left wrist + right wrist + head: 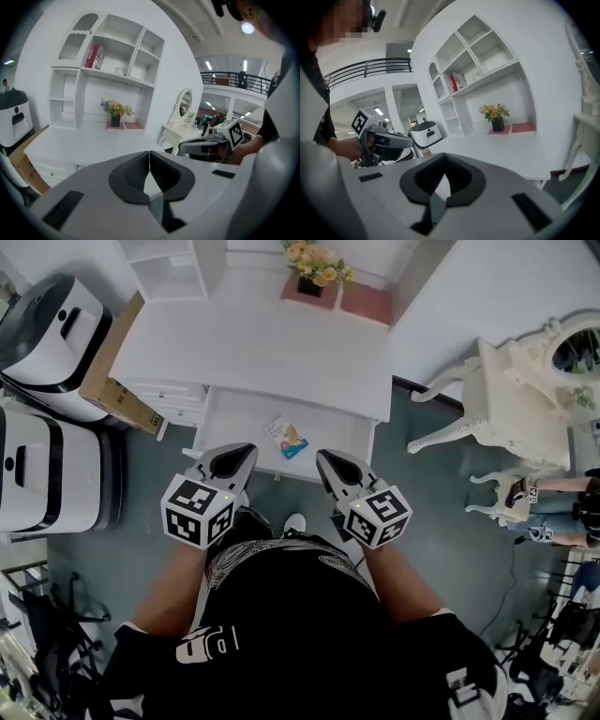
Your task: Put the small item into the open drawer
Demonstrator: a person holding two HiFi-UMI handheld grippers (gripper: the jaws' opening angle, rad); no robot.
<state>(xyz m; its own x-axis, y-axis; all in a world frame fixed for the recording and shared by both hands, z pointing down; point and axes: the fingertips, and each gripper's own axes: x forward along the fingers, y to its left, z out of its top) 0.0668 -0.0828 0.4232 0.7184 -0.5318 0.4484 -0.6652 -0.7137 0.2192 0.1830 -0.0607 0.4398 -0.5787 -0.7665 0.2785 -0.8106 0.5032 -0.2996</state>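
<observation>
Your left claw (pixel 247 453) and right claw (pixel 324 458) are closed together and empty, just in front of the open drawer (pixel 234 425). The small packet (pixel 289 438) already lies inside the drawer, so another reach could drag it out.

Print on the small item (pixel 289 438) is too small to read.

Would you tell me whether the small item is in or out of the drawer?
In: the small item lies flat on the bottom of the pulled-out drawer, just below the desk edge.
</observation>
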